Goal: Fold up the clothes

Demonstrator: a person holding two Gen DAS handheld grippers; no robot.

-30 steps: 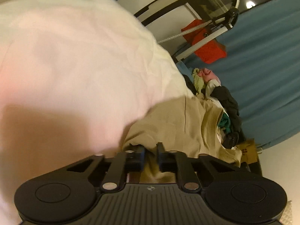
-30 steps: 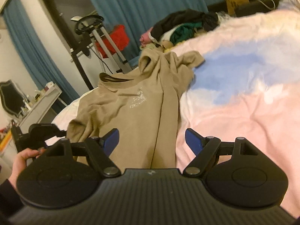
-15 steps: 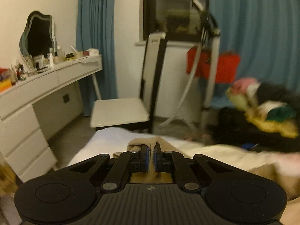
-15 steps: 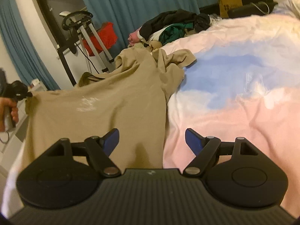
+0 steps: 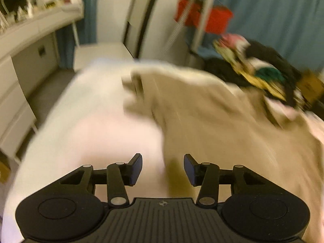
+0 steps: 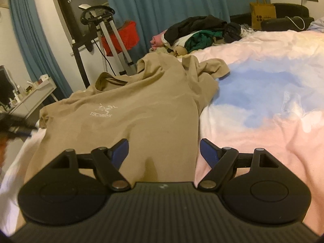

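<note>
While spread chest-up, the tan T-shirt (image 6: 141, 113) lies rumpled.

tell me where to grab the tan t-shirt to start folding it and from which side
Probably the crumpled far sleeve of the tan t-shirt, approached from the bedspread side with the right gripper. That sleeve is bunched up and raised off the bed, giving the open jaws an edge to pinch, while the chest lies flat. The left gripper is open too.

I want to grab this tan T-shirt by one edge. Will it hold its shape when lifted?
Probably not: the tan T-shirt lies rumpled, its far sleeve bunched, so it looks floppy and should drape. It seems thin and light. Both grippers, left and right, are open.
</note>
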